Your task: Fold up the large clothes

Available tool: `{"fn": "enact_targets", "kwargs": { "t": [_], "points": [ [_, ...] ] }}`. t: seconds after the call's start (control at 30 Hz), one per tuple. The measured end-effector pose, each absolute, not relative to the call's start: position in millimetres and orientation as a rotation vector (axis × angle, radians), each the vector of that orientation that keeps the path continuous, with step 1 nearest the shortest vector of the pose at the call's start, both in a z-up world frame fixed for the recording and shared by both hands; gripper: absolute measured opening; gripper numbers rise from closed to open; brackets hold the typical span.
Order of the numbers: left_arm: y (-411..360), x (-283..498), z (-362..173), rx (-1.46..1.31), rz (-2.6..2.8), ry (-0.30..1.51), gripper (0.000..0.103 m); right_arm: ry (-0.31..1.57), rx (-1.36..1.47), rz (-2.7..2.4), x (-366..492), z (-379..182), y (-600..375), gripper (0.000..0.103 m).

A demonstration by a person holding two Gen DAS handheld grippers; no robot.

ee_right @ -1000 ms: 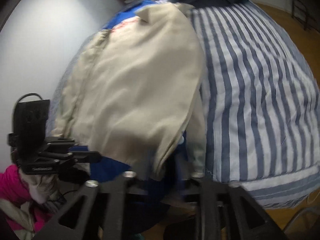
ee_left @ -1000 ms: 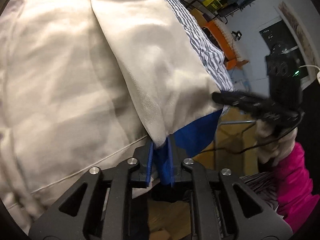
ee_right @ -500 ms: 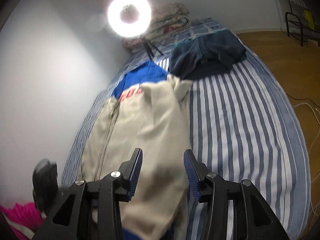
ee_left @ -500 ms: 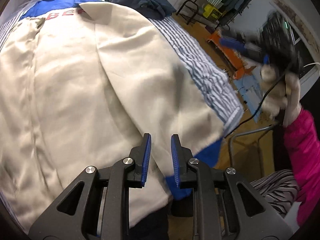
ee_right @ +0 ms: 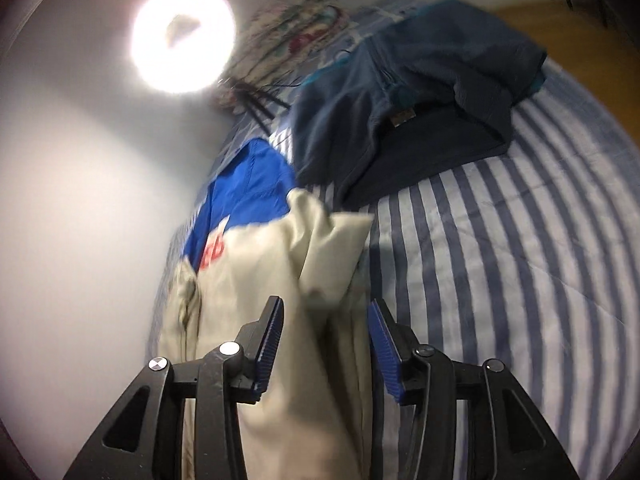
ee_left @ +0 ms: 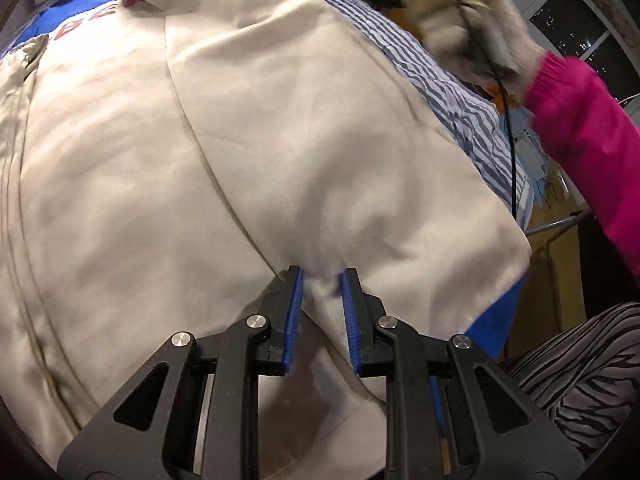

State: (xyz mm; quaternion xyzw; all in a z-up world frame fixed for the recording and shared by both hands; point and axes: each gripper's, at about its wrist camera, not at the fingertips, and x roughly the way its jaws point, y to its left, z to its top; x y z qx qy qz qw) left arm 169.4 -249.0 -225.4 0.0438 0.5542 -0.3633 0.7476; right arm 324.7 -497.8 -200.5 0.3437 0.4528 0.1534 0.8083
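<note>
- The cream jacket (ee_left: 320, 140) lies lining-up on the striped bed cover (ee_right: 500, 280). Its long axis runs straight away from me, from the near hem to the blue collar end with red lettering (ee_left: 92, 20).
- The left gripper (ee_left: 321, 280) is right on the near hem, pointing steeply down. Its jaws stand at a narrow gap filled with cream cloth, which puckers at the tips. I cannot tell whether the pads actually press on it.
- The right gripper (ee_right: 326, 312) has hold of nothing. Its jaws have just been opening and now stand about half apart, with the jacket's right-hand edge below the gap, clear of both pads.
- Ahead of the right jaws, the corner of the turned-in flap (ee_right: 340, 232) points up the bed toward the dark blue garment (ee_right: 420, 92).
- In the left wrist view my gloved right hand (ee_left: 460, 20) hovers over the far right side, so it is nearer the collar end while the left is nearer the hem.
- My reading is that the next fold turns on that lengthwise line: hem brought up toward collar, both hands squared to the same axis.
</note>
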Motion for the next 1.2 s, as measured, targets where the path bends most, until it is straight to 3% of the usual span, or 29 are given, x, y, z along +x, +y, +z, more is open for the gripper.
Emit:
{"fn": "enact_targets", "kwargs": {
  "t": [0.13, 0.2, 0.23, 0.27, 0.3, 0.37, 0.57, 0.83, 0.97, 1.07, 1.2],
  "points": [
    [-249, 167, -226, 0.122, -0.819, 1.182, 0.019, 0.974, 0.805, 0.358, 354, -222, -499, 0.055],
    [-247, 167, -227, 0.108, -0.827, 1.180, 0.019, 0.971, 0.846, 0.387, 364, -231, -497, 0.052],
    [-245, 167, -227, 0.099, -0.830, 1.181, 0.019, 0.968, 0.850, 0.402, 367, -232, -495, 0.047],
    [-245, 167, -227, 0.096, -0.833, 1.180, 0.019, 0.964, 0.834, 0.408, 370, -231, -492, 0.029],
    [-242, 167, -227, 0.094, -0.837, 1.179, 0.019, 0.961, 0.800, 0.399, 372, -228, -488, 0.019],
    [-239, 165, -226, 0.093, -0.837, 1.174, 0.019, 0.942, 0.748, 0.399, 374, -218, -482, 0.008],
    [-239, 157, -224, 0.129, -0.826, 1.142, 0.019, 0.829, 0.434, 0.240, 383, -151, -474, 0.004],
    [-242, 150, -225, 0.167, -0.819, 1.107, 0.019, 0.984, 0.357, 0.117, 417, -203, -482, 0.007],
    [-241, 150, -223, 0.170, -0.821, 1.104, 0.019, 0.937, 0.336, 0.031, 405, -176, -493, 0.022],
    [-244, 148, -223, 0.179, -0.817, 1.100, 0.019, 0.876, 0.316, 0.122, 394, -140, -480, 0.022],
    [-251, 145, -224, 0.192, -0.809, 1.092, 0.019, 0.883, 0.182, 0.306, 413, -114, -431, 0.044]
  ]
}}
